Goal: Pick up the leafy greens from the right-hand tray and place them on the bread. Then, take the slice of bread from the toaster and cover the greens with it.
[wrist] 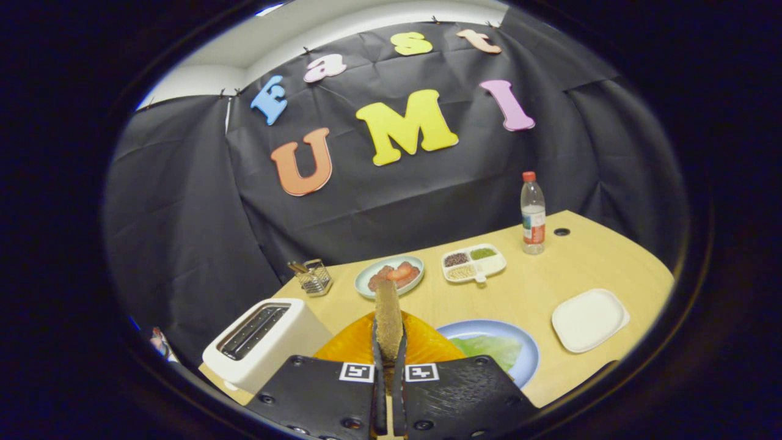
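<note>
My gripper (388,357) is shut on a slice of brown bread (388,318), which stands on edge between the two black fingers (330,397) and sticks out ahead of them. The white toaster (266,342) sits just to the left of the fingers with its slots showing dark. Below and just beyond the fingers lies an orange plate (421,345). To its right a blue plate (522,348) holds leafy greens (492,348); any bread under them cannot be made out.
Farther back on the wooden table (537,287) stand a pale plate with red and brown food (391,275), a white divided tray of small grains (473,263) and a water bottle (533,214). A white square tray (589,319) lies at the right, a wire holder (313,276) behind the toaster.
</note>
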The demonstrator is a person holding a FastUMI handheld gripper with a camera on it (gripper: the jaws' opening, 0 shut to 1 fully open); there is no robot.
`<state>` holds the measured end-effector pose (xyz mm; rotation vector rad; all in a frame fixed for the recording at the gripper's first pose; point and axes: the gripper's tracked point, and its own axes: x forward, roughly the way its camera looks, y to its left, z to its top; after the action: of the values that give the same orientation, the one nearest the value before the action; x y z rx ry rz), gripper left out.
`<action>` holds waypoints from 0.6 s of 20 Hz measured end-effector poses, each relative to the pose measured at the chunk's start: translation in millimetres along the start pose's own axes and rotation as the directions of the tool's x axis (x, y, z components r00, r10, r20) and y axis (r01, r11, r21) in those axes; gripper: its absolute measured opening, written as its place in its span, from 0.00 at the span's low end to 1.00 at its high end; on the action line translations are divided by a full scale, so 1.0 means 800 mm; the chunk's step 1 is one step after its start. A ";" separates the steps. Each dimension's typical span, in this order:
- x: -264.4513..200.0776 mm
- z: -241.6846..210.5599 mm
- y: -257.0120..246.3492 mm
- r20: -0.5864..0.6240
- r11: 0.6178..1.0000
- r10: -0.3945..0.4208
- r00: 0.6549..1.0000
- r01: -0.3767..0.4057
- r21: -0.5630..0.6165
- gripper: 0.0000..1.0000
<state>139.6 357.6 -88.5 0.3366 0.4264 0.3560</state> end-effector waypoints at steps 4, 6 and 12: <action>0.012 -0.023 -0.019 -0.034 0.998 0.004 0.999 -0.002 0.071 0.04; 0.014 -0.028 -0.030 -0.036 0.995 0.010 0.999 -0.006 0.102 0.04; 0.018 -0.051 -0.081 -0.073 0.982 0.001 0.997 0.012 0.188 0.07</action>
<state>150.6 315.8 -153.8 0.5078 0.5344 0.3238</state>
